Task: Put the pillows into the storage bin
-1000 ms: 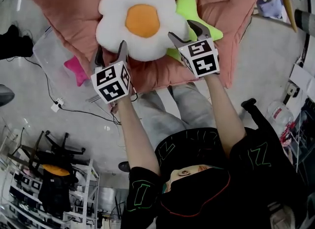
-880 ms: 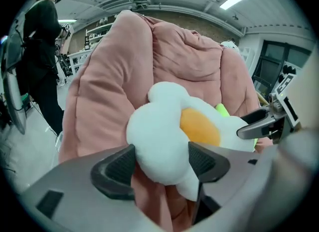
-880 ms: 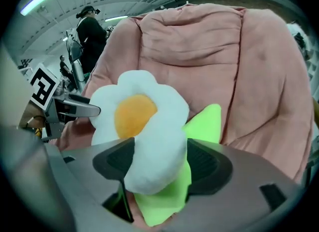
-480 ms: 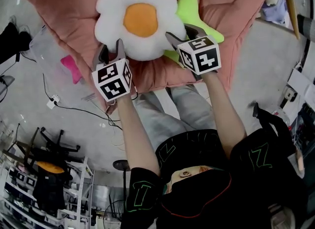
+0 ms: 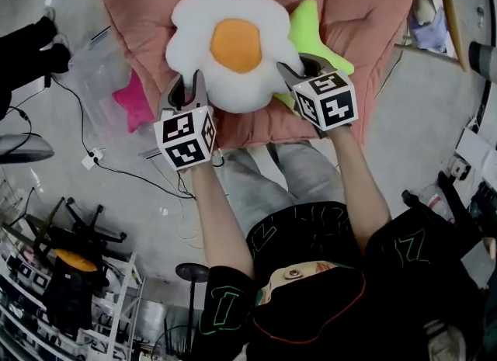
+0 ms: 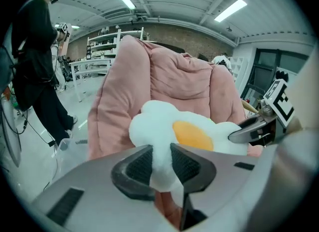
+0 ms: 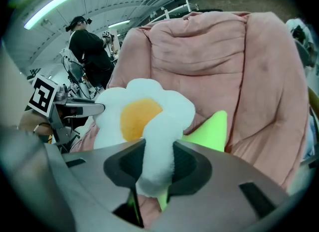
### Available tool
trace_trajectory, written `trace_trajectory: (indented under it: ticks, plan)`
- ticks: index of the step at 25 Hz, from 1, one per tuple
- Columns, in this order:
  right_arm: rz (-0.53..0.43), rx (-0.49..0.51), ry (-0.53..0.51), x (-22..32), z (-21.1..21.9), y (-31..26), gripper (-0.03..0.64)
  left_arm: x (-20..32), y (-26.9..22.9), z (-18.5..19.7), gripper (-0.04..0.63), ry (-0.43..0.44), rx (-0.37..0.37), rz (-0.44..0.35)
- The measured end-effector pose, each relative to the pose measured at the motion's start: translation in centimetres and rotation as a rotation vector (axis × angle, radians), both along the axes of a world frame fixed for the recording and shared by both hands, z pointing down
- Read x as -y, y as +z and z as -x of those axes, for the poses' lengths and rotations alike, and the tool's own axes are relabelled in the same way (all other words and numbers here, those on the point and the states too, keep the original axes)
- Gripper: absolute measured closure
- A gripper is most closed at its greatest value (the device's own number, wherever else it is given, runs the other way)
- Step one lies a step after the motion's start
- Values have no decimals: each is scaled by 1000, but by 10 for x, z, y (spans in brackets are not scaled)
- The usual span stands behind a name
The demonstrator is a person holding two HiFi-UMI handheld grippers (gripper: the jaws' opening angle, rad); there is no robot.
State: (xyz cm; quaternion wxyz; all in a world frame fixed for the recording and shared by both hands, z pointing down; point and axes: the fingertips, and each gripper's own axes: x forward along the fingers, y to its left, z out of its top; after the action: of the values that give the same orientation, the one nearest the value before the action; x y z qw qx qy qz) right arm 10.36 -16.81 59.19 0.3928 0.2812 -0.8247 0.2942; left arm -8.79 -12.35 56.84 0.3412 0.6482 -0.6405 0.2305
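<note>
Both sets of jaws have just been closing: the left hand-held gripper (image 5: 185,86) and the right hand-held gripper (image 5: 301,66) are each now pinching a near petal of the white flower pillow (image 5: 233,49). The pillow is hanging between them, just ahead. It is seemingly starting to lift off the pink cushion (image 5: 365,10), so its carry to the bin is probably beginning.

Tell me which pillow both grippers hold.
The white flower pillow, orange centre: left gripper and right gripper have just closed on its petals. Green star and pink star lie ungripped.
</note>
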Motion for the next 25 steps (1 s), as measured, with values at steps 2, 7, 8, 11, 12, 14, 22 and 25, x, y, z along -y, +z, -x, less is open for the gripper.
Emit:
trace_trajectory:
  ticks: [2, 7, 8, 11, 12, 14, 22, 25]
  plan:
    - [-20, 10, -13, -2, 3, -17, 495, -5, -18, 2, 505, -18, 6, -22]
    - [-67, 28, -74, -7, 26, -49, 495, -23, -55, 21, 506, -73, 10, -78]
    - [-76, 28, -85, -8, 30, -54, 495, -27, -61, 25, 506, -80, 12, -89]
    - [-99, 26, -106, -14, 43, -69, 495, -33, -77, 35, 506, -89, 21, -118]
    - [-108, 27, -114, -17, 47, -73, 495, -36, -82, 40, 506, -92, 24, -127]
    - [-127, 30, -136, -22, 60, -82, 495, -46, -90, 51, 506, -113, 29, -147]
    - [-188, 57, -264, -62, 142, -105, 495, -116, -107, 120, 506, -262, 34, -192]
    - [-193, 70, -319, -81, 176, -108, 495, -145, -109, 149, 505, -316, 44, -194]
